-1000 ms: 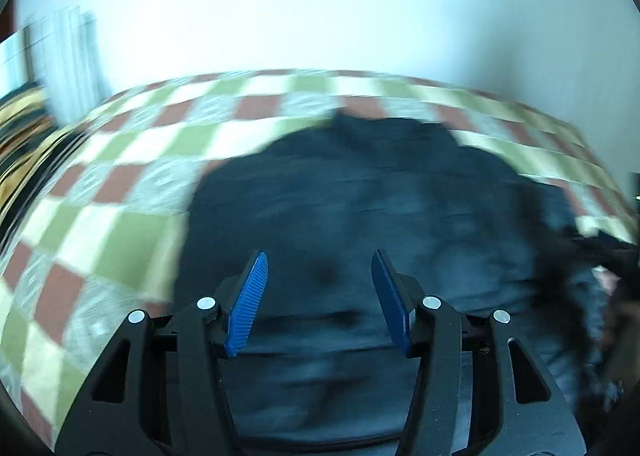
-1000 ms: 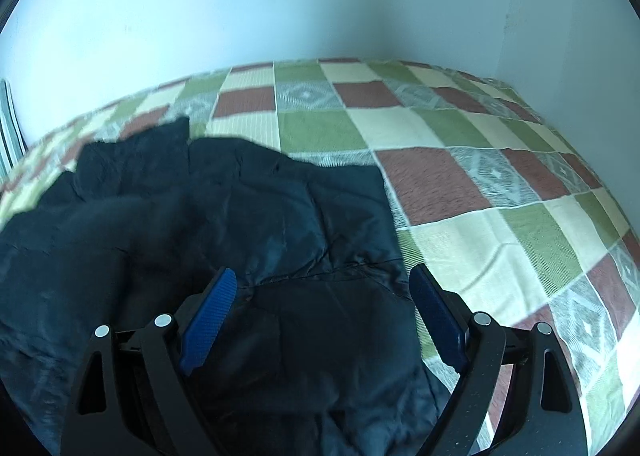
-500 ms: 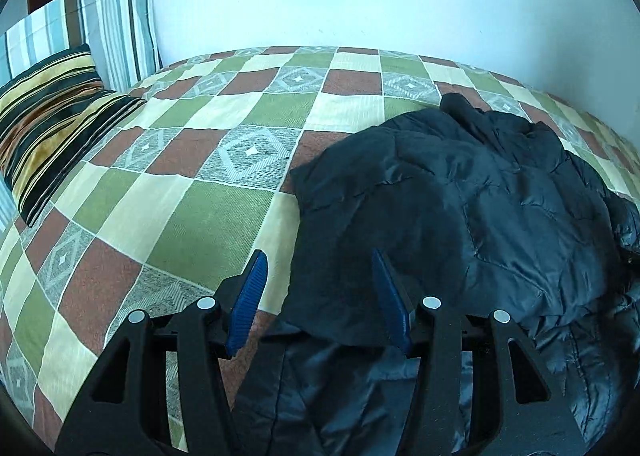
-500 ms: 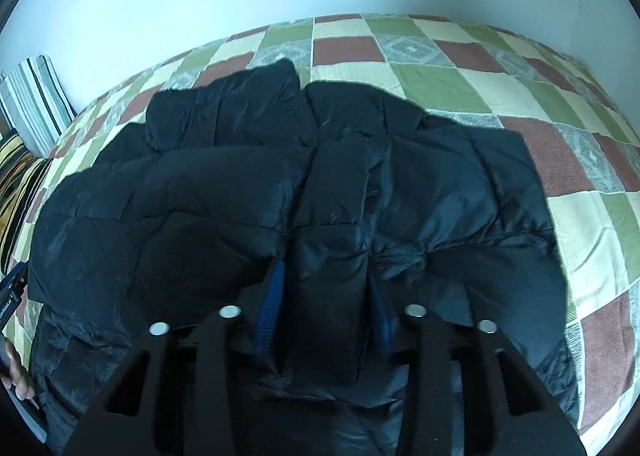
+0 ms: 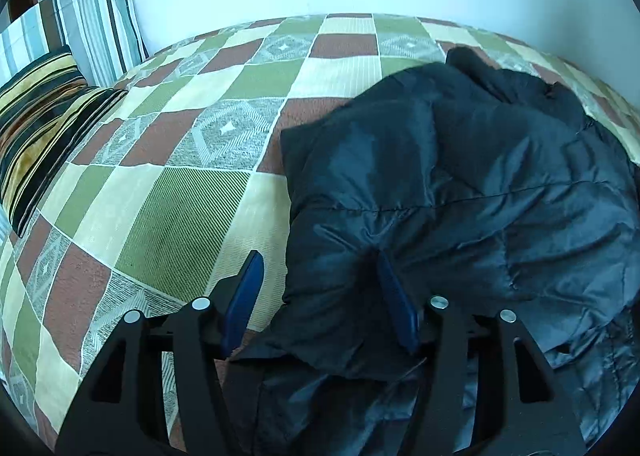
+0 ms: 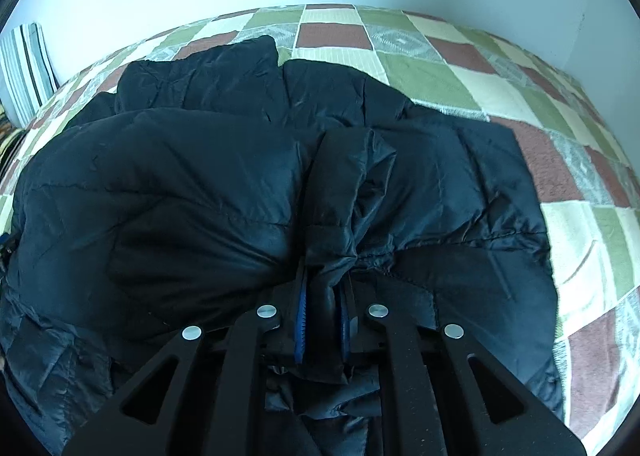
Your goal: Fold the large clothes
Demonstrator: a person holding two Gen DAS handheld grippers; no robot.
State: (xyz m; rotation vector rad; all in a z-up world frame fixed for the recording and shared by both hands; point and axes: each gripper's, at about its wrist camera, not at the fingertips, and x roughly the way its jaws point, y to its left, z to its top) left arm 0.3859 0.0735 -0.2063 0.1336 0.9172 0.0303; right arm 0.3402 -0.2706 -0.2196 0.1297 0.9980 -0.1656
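Right gripper (image 6: 322, 316) has just clamped a fold of the black puffer jacket (image 6: 208, 192) at frame bottom; left gripper (image 5: 320, 300) spread, jaws widening, straddling the jacket's left edge.

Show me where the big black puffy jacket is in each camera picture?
Left wrist view: the black quilted puffy jacket fills the right half, on the bed.
Right wrist view: it fills the middle and left.
Shared landmark: the grey-and-white striped pillow against the wall, upper left in both.
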